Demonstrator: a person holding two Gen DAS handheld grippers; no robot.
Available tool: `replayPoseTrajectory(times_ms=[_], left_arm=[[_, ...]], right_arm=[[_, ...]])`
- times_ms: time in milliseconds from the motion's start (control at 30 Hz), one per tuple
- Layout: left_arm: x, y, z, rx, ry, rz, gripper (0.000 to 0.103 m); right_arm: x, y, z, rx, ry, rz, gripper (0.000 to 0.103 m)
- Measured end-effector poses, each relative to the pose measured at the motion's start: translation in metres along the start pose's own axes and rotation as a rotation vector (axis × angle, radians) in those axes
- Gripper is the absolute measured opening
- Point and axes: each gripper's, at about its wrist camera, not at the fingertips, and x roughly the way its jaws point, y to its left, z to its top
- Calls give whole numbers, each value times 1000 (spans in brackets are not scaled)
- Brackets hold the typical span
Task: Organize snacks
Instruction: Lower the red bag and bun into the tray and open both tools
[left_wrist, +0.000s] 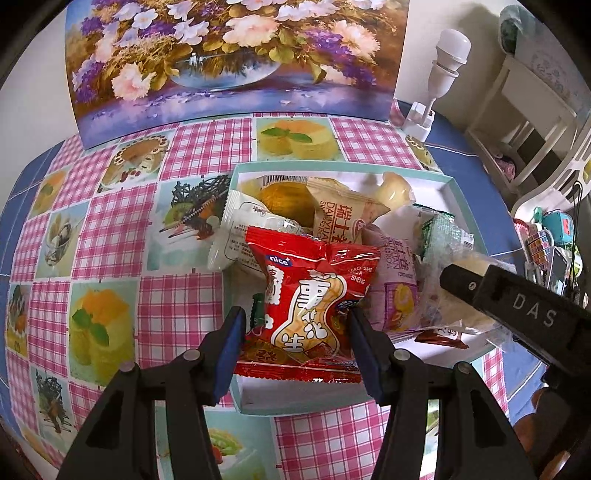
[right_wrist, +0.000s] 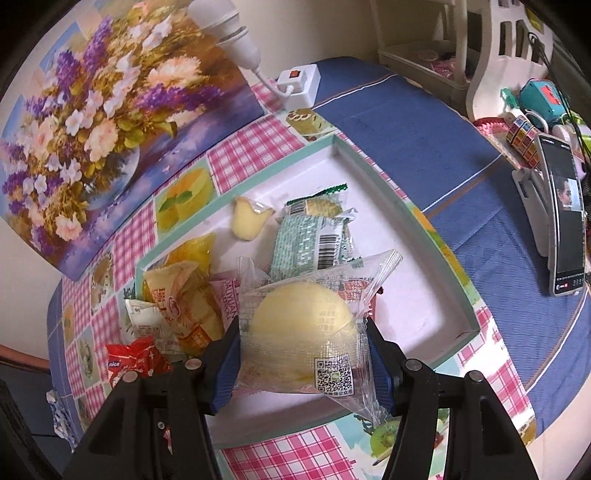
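Observation:
A shallow white tray with a teal rim (left_wrist: 332, 168) (right_wrist: 436, 236) sits on the checked tablecloth and holds several wrapped snacks. My left gripper (left_wrist: 299, 350) is shut on a red peanut packet (left_wrist: 310, 295), held over the tray's near left part. My right gripper (right_wrist: 301, 358) is shut on a clear-wrapped pale yellow bun (right_wrist: 303, 328), held above the tray's near edge. The right gripper's black body (left_wrist: 517, 314) shows at the right of the left wrist view. In the tray lie a green wafer pack (right_wrist: 310, 240), a small yellow jelly (right_wrist: 249, 219) and beige and lilac cake wrappers (left_wrist: 343, 218).
A flower painting (left_wrist: 229, 59) leans at the table's back. A white lamp with a switch box (right_wrist: 295, 85) stands behind the tray. To the right, on blue cloth, a phone on a stand (right_wrist: 565, 225), a teal toy (right_wrist: 539, 98) and white shelving (left_wrist: 524, 118).

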Motion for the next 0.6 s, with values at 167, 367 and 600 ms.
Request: replayPoseTrajectory(times_ms=[167,367,600], left_arm=[[3,2,1,-10,15,-4,58],[2,2,1,-14,17,-10,60],[-3,7,3,-33,11,-16,61]], right_arm=[[3,8,-1,-29,8,-8,64],[7,13,0,-57,17,-19,65],[9,16,-1,-71,21,-31,65]])
